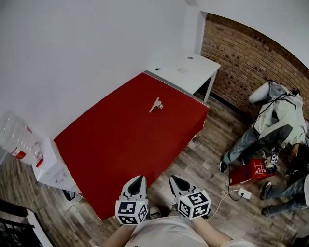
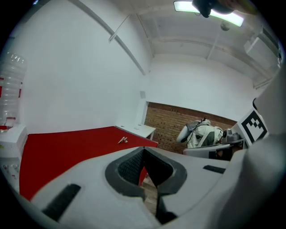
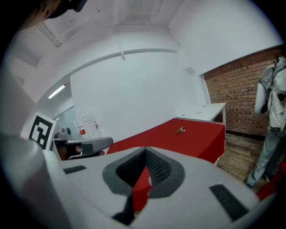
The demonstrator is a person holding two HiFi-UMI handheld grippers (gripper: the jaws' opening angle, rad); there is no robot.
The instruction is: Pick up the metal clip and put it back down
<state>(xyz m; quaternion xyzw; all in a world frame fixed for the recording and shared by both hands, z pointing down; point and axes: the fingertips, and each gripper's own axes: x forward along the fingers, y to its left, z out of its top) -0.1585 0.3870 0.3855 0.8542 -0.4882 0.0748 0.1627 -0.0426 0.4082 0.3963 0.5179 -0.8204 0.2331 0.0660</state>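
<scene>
Small pale metal clip (image 1: 156, 104), apparently lying flat, red table (image 1: 116, 144)

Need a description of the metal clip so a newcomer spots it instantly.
Find the long red-covered table standing against the white wall. Toward its far end, short of the white desk, lies the metal clip. It is the only object on the red surface, small and pale against it.

This is a plain, office-like workroom with white walls (image 1: 87, 43), one brick wall (image 1: 251, 58) and a wood-plank floor (image 1: 193, 164). A red-covered worktop (image 1: 120, 140) stands beside a white desk (image 1: 188, 70), with a water-cooler bottle (image 1: 19, 137) nearby and a ceiling strip light (image 2: 210, 10).
</scene>
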